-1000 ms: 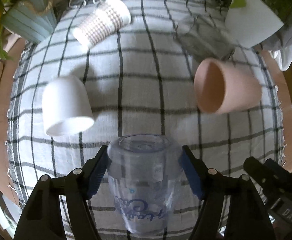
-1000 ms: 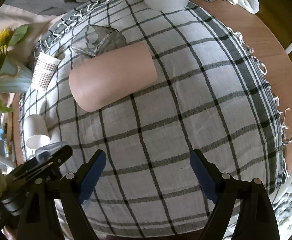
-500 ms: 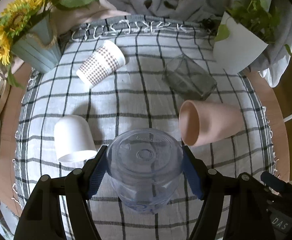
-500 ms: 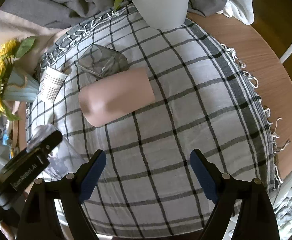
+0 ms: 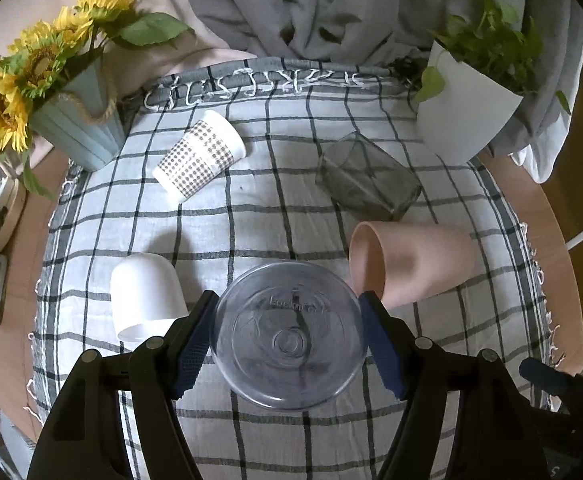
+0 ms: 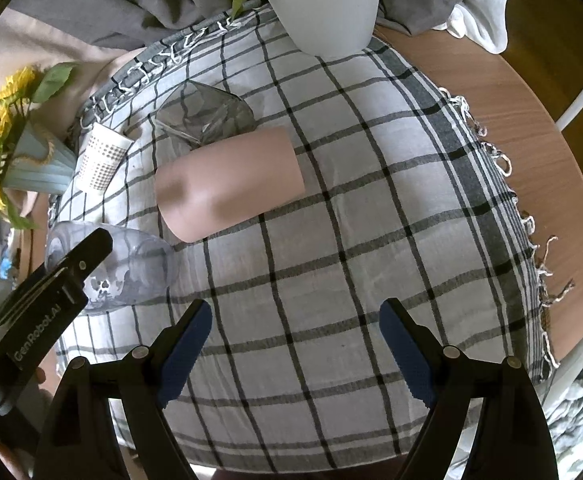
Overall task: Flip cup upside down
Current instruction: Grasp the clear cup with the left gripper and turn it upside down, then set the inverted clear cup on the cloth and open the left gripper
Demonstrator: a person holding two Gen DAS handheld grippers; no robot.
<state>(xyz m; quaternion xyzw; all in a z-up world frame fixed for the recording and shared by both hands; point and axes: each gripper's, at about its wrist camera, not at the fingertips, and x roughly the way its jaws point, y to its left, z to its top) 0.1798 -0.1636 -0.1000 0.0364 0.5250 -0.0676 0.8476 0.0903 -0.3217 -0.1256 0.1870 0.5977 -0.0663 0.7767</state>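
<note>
My left gripper [image 5: 287, 336] is shut on a clear plastic cup [image 5: 287, 334], its blue pads on both sides. The cup's round base faces the camera. In the right wrist view the cup [image 6: 131, 272] stands mouth down on or just above the checked cloth [image 6: 331, 280], with the left gripper's black finger [image 6: 63, 276] across it. My right gripper [image 6: 295, 344] is open and empty, hovering over the cloth near the front edge, to the right of the cup.
A pink cup [image 5: 407, 264] lies on its side right of the clear cup. A white cup [image 5: 143, 296] stands upside down to the left. A dotted paper cup [image 5: 199, 156] and a glass tumbler [image 5: 367, 176] lie behind. A sunflower vase [image 5: 75, 128] and white plant pot [image 5: 459, 116] stand at the back.
My left gripper has turned the clear cup over, from lying sideways with its side toward me to base up, mouth toward the cloth. The right gripper has stayed open, nearly still.
</note>
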